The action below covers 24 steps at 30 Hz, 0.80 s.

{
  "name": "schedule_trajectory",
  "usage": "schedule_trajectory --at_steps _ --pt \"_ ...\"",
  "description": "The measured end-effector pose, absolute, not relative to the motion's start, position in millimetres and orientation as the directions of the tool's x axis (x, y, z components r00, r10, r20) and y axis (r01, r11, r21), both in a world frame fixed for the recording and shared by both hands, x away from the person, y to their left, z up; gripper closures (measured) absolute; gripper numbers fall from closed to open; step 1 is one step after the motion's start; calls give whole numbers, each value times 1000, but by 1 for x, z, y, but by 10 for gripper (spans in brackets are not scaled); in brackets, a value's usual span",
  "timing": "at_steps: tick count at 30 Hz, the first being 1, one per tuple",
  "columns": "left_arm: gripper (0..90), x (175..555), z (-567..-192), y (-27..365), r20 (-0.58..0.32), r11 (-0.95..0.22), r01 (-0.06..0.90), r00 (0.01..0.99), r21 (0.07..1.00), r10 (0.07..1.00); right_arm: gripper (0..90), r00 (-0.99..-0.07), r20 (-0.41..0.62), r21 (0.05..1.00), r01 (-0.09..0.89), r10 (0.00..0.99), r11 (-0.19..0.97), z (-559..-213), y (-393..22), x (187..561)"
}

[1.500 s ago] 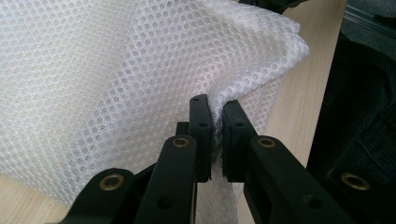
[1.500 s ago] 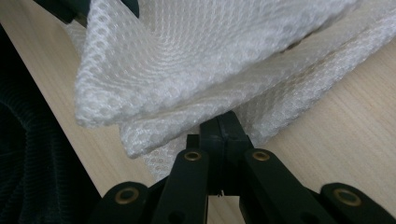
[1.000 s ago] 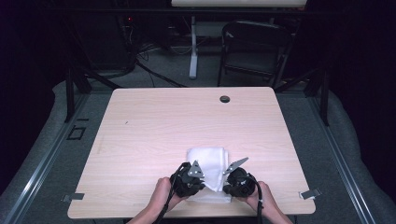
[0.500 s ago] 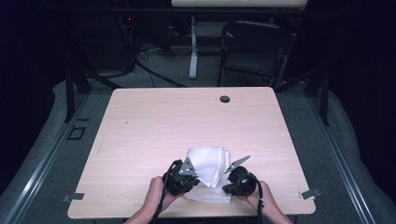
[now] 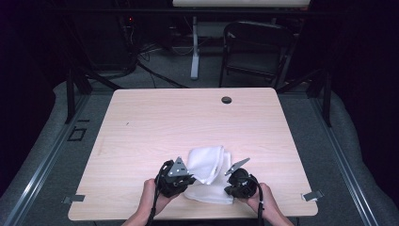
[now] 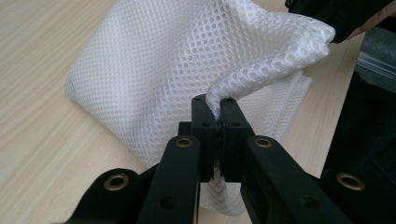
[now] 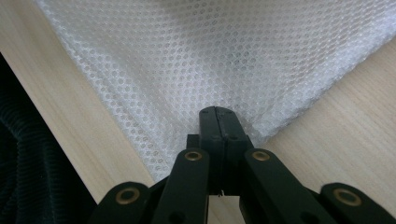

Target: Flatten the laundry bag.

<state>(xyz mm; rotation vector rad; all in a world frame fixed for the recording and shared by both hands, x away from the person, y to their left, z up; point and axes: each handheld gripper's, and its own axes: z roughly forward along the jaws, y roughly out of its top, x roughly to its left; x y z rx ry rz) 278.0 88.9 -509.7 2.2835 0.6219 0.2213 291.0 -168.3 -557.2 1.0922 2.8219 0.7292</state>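
A white mesh cloth [image 5: 207, 172] lies bunched on the pale wooden bench [image 5: 155, 122], near its front edge and a little right of the middle. The left gripper [image 5: 181, 181] sits against the cloth's left side, a grey three-cornered plate on top, held by a hand [image 5: 151, 195] coming in below it. The right gripper [image 5: 235, 181] is at the cloth's right side, held by the other hand [image 5: 266, 202]. Far behind the cloth, by the bench's back edge, is a small dark round grommet [image 5: 227, 100]. Beyond that stands a dark folding chair [image 5: 256, 47].
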Motion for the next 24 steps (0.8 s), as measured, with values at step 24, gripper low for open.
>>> schedule_trajectory --at_steps 24 --pt "866 270 -503 115 9 -551 431 782 715 623 900 -756 123 440 622 642 648 -557 -170 291"
